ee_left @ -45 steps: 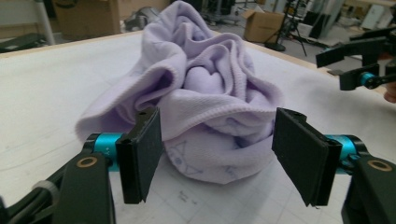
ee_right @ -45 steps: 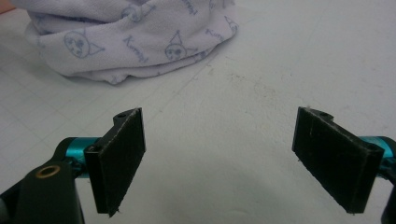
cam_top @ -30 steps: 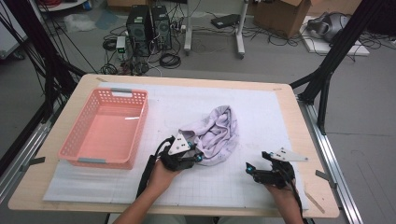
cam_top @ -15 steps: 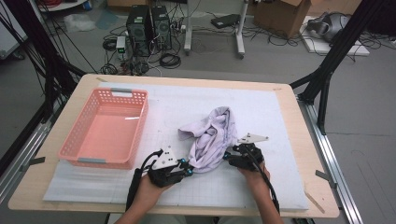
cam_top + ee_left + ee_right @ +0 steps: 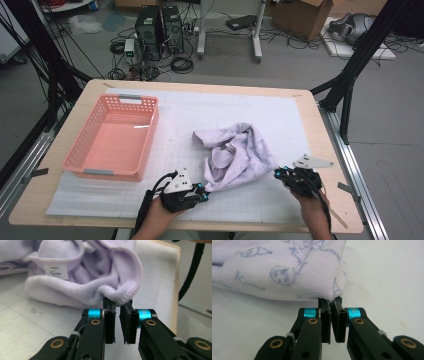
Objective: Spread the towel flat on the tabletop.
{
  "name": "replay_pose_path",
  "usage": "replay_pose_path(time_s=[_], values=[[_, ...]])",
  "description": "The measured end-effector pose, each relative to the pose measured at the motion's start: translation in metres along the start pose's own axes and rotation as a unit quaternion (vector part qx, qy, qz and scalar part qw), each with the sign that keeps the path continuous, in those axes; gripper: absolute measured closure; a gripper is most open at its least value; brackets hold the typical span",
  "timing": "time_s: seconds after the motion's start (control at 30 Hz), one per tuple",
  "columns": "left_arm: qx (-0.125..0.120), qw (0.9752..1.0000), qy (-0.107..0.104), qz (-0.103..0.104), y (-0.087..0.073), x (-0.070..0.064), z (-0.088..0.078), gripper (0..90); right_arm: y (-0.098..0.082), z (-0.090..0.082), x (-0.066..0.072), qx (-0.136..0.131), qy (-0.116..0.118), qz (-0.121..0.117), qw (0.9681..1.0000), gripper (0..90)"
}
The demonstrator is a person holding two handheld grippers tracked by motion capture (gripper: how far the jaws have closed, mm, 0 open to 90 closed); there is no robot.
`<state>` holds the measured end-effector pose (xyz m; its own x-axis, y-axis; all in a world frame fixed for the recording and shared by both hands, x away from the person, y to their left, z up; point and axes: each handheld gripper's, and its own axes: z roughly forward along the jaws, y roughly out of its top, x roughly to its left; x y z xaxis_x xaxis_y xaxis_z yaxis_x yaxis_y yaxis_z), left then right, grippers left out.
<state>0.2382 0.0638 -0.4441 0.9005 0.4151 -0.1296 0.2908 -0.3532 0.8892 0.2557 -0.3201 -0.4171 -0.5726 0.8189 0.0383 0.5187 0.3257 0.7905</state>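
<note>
Two grippers (image 5: 204, 192) (image 5: 278, 174), each pinching the lilac garment (image 5: 235, 155), on a white gridded mat (image 5: 200, 115) over a wooden table (image 5: 310, 107).

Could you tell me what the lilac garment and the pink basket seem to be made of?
The lilac garment looks like soft knitted cotton: ribbed weave, fuzzy matte surface, sewn label. The pink basket appears to be moulded plastic: slotted walls, smooth, slightly glossy finish.
</note>
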Motion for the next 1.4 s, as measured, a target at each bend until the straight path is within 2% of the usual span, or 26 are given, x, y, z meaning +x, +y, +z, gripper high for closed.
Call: replay_pose_path(time_s=[0.03,0.07,0.1,0.13,0.17,0.2,0.27,0.3,0.33,0.43,0.53,0.57,0.6,0.7,0.73,0.77,0.8,0.83,0.87,0.9,1.03,1.13,1.17,1.2,1.23,1.4], values=[[-0.002,1.0,-0.001,-0.008,0.001,0.002,0.0,67.8,-0.009,-0.012,-0.002,0.007,0.003,0.004,1.0,86.8],[-0.007,0.9998,0.001,-0.021,0.003,0.004,-0.001,60.6,-0.013,-0.017,-0.002,0.009,0.006,0.004,0.9999,86.1],[-0.012,0.9995,0.005,-0.029,0.006,0.007,-0.003,60.6,-0.013,-0.017,-0.002,0.009,0.006,0.004,0.9999,86.1],[-0.022,0.999,0.012,-0.036,0.009,0.01,-0.006,48.6,-0.017,-0.022,-0.003,0.0,0.006,0.006,1.0,75.3],[-0.035,0.9983,0.019,-0.043,0.012,0.013,-0.009,48.6,-0.017,-0.022,-0.003,0.0,0.006,0.006,1.0,75.3],[-0.045,0.9976,0.025,-0.047,0.017,0.017,-0.012,44.1,-0.015,-0.027,-0.007,-0.027,-0.004,0.033,0.9991,59.7],[-0.054,0.997,0.026,-0.048,0.026,0.025,-0.015,43.4,-0.012,-0.031,-0.012,-0.07,-0.007,0.052,0.9962,50.3],[-0.054,0.9968,0.029,-0.05,0.032,0.03,-0.015,43.4,-0.012,-0.031,-0.012,-0.07,-0.007,0.052,0.9962,50.3],[-0.054,0.9969,0.03,-0.049,0.038,0.034,-0.012,42.6,-0.01,-0.031,-0.015,-0.091,-0.018,0.06,0.9939,48.0],[-0.047,0.9974,0.022,-0.05,0.055,0.044,0.004,41.9,-0.012,-0.023,-0.013,-0.083,-0.025,0.057,0.9946,46.7],[-0.038,0.9981,0.011,-0.046,0.071,0.046,0.026,40.8,-0.015,-0.018,-0.014,-0.072,-0.025,0.055,0.9956,46.0],[-0.026,0.9987,0.003,-0.043,0.078,0.044,0.042,40.6,-0.016,-0.017,-0.015,-0.07,-0.025,0.055,0.9957,45.5],[-0.026,0.9987,0.003,-0.043,0.078,0.044,0.042,39.6,-0.017,-0.016,-0.016,-0.069,-0.025,0.058,0.9957,45.3],[-0.012,0.9992,0.001,-0.039,0.083,0.041,0.066,39.1,-0.018,-0.014,-0.017,-0.067,-0.023,0.062,0.9956,44.7],[-0.003,0.9993,0.008,-0.036,0.084,0.04,0.074,39.1,-0.019,-0.012,-0.018,-0.064,-0.022,0.062,0.9958,44.4],[0.005,0.9993,0.008,-0.035,0.084,0.04,0.08,39.7,-0.019,-0.01,-0.018,-0.062,-0.021,0.06,0.996,44.3],[0.01,0.9994,0.007,-0.032,0.083,0.04,0.086,44.4,-0.019,-0.009,-0.018,-0.06,-0.019,0.059,0.9963,44.4],[0.015,0.9996,0.011,-0.023,0.082,0.039,0.09,54.1,-0.019,-0.008,-0.018,-0.059,-0.018,0.057,0.9965,44.4],[0.025,0.9995,0.013,-0.014,0.081,0.039,0.092,84.2,-0.019,-0.006,-0.017,-0.056,-0.015,0.056,0.9967,44.6],[0.032,0.9993,0.016,-0.01,0.08,0.039,0.093,87.0,-0.019,-0.004,-0.017,-0.055,-0.014,0.056,0.9968,44.8],[0.036,0.9991,0.023,-0.006,0.077,0.042,0.079,88.0,-0.019,0.002,-0.015,-0.049,-0.002,0.057,0.9972,46.3],[0.034,0.9987,0.038,-0.007,0.071,0.047,0.061,88.3,-0.015,0.016,-0.01,-0.035,0.018,0.044,0.9982,59.1],[0.035,0.9983,0.046,-0.009,0.069,0.048,0.056,88.3,-0.015,0.016,-0.01,-0.035,0.018,0.044,0.9982,59.1],[0.032,0.998,0.052,-0.015,0.066,0.05,0.05,88.3,-0.012,0.019,-0.006,-0.026,0.028,0.033,0.9987,74.1],[0.031,0.9977,0.056,-0.021,0.063,0.053,0.044,88.3,-0.011,0.019,-0.004,-0.022,0.033,0.027,0.9989,82.6],[0.028,0.9949,0.09,-0.036,0.044,0.063,0.009,88.4,-0.01,0.008,0.0,-0.026,0.04,0.01,0.9988,86.4]])
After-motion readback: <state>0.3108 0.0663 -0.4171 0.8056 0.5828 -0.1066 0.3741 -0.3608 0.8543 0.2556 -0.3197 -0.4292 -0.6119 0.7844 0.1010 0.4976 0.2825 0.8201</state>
